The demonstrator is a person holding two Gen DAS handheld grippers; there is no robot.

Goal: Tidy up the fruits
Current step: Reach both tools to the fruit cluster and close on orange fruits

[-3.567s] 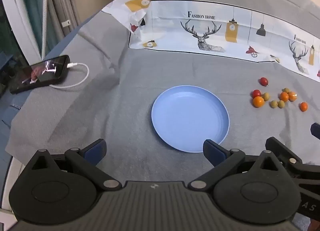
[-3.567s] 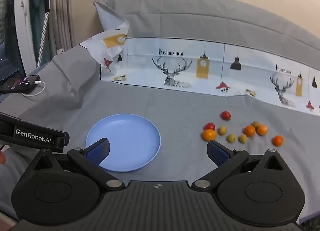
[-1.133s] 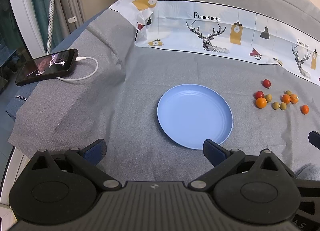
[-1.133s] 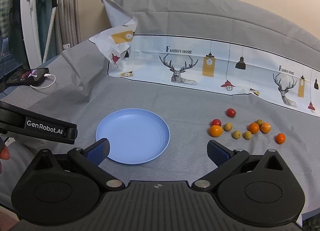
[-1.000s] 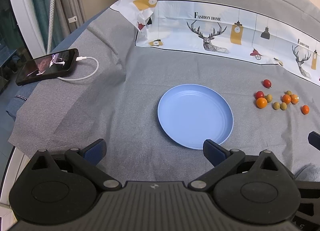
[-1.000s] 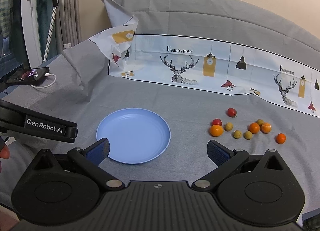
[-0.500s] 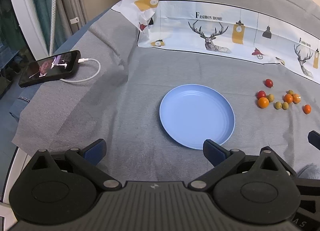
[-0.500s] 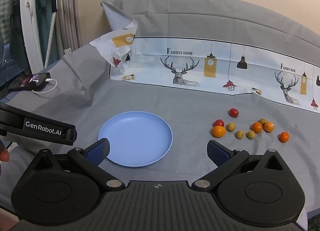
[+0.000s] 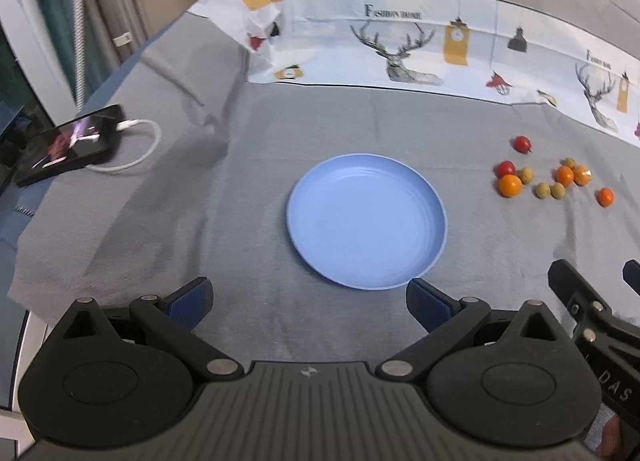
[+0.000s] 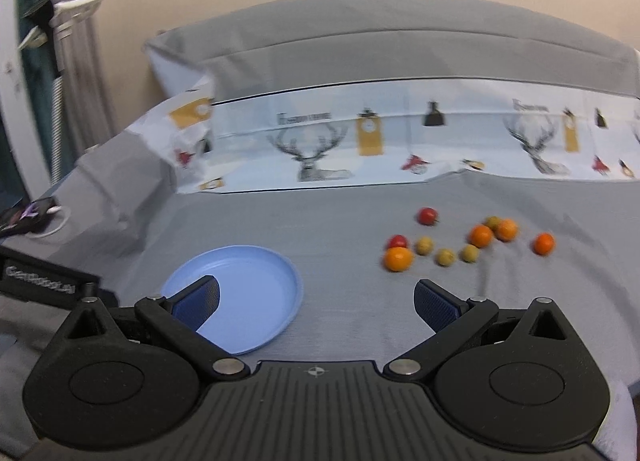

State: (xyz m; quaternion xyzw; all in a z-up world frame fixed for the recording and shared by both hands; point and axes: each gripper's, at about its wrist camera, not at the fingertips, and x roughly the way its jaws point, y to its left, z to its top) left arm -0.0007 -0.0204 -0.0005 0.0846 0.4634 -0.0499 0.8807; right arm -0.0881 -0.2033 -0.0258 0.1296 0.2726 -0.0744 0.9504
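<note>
Nothing grabbed yet: right gripper (image 10: 316,303) and left gripper (image 9: 308,297) both spread wide, blue plate (image 9: 366,221) empty, so next reach for the nearest orange fruit (image 10: 398,259)

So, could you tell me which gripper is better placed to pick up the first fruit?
Right. The right gripper is open with the fruits just ahead; the left gripper faces the blue plate.

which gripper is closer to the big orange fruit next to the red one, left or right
Right. The right gripper hangs open just short of the large orange fruit, which lies slightly to its right. The left gripper sits by the blue plate, with the fruit far off to its right.
</note>
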